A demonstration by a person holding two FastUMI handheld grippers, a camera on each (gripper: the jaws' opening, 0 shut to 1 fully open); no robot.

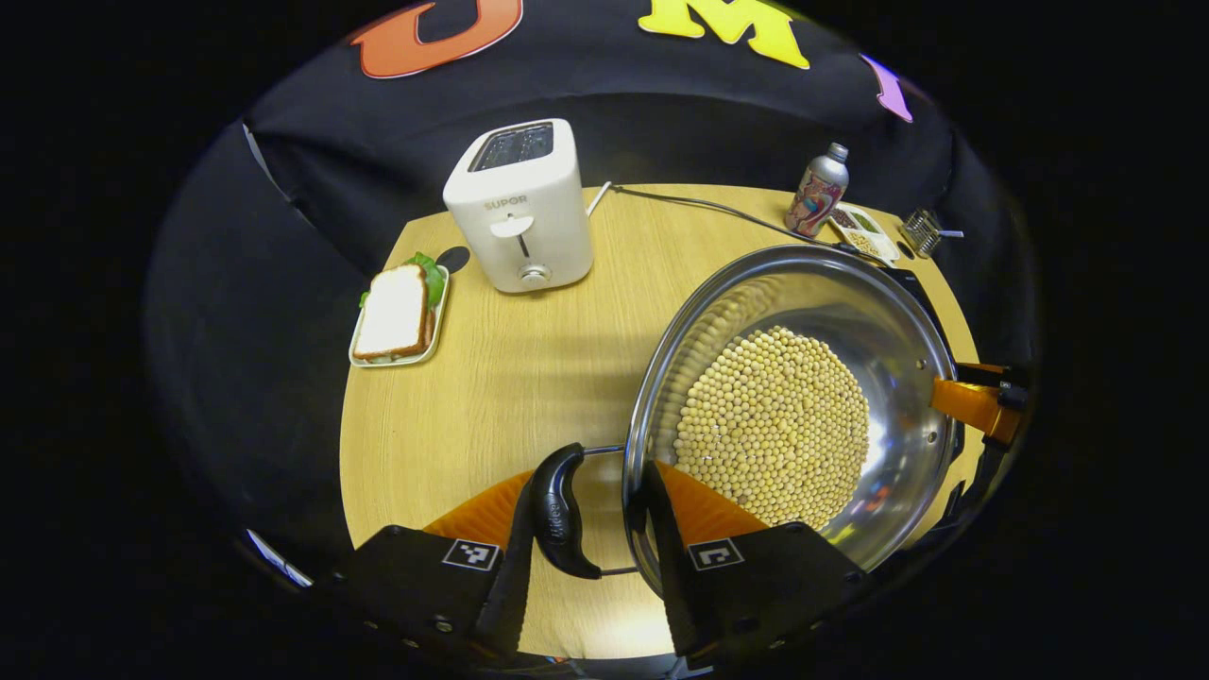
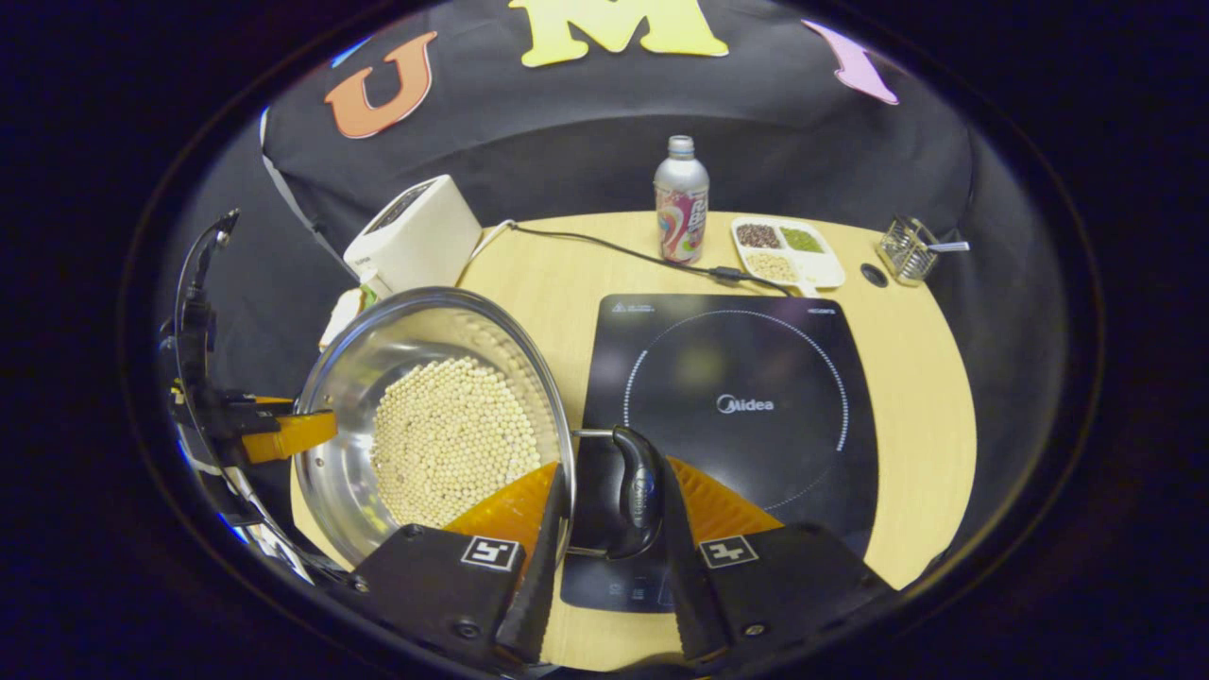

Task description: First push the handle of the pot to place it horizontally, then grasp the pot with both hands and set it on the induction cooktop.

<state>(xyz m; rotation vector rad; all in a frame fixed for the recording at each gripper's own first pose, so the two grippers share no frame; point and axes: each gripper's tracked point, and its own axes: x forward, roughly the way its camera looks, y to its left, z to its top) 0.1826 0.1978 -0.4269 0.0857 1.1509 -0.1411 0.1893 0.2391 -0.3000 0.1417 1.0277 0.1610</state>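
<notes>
The pot (image 1: 831, 378) of beans (image 1: 770, 439) is gripped at each handle (image 1: 559, 510) by the left claw (image 1: 586, 557) and right claw (image 2: 604, 557), beside the cooktop (image 2: 756, 378) ahead.

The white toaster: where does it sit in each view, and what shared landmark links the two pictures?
Left gripper view: the white toaster stands upper centre-left at the table's far edge, right of the sandwich plate.
Right gripper view: the toaster is upper left, behind the steel pot of pale beans.
Shared landmark: the silver bottle with a colourful label, at the table's far edge.
</notes>
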